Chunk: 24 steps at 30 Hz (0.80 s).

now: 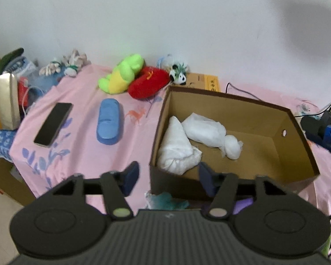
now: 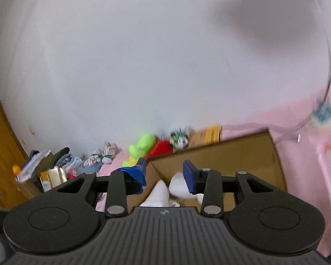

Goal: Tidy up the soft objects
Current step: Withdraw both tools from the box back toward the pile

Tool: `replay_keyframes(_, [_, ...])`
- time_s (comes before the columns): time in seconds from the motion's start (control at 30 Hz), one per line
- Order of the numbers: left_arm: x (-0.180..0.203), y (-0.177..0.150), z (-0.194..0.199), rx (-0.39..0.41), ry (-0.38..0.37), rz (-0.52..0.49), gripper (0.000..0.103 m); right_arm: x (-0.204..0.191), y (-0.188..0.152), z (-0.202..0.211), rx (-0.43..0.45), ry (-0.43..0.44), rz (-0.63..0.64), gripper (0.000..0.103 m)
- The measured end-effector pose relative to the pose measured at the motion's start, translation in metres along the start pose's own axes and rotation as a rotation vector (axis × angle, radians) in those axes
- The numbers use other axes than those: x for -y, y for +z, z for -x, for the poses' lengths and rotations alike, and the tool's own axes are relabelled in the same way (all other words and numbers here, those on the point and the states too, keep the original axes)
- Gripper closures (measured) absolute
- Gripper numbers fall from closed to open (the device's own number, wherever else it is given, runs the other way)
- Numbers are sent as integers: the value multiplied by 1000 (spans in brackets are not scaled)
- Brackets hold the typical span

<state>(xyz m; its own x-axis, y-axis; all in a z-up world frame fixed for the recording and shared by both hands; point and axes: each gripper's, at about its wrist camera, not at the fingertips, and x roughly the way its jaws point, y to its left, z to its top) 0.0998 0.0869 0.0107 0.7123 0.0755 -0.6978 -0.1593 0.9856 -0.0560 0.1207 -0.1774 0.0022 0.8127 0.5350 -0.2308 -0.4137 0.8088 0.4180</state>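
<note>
Currently two white cloth bundles [image 1: 187, 139] lie in the open brown cardboard box [image 1: 298, 137] on the pink bedsheet [image 1: 77, 114]. Left gripper [image 1: 168, 177] fingers stand wide and empty; right gripper [image 2: 164, 176] fingers narrower, also empty. Green-and-yellow plush toy [image 1: 121, 75] lies beyond, left of the box, nearer the left hand.
</note>
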Motion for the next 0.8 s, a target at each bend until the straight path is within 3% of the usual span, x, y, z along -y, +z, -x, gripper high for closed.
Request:
replay_keyframes(0.17, [-12, -17, 30, 40, -25, -17, 24, -19, -8, 14, -4, -9, 119, 79])
replay_keyframes(0.2, [-14, -20, 34, 39, -37, -15, 17, -22, -11, 16, -5, -10, 136, 79])
replay_keyframes(0.53, [-27, -58, 49, -22, -121, -38, 17, -38, -36, 39, -39, -41, 206, 75])
replay_keyframes(0.8, [-17, -79, 47, -77, -96, -132, 17, -47, -60, 55, -88, -92, 193, 71])
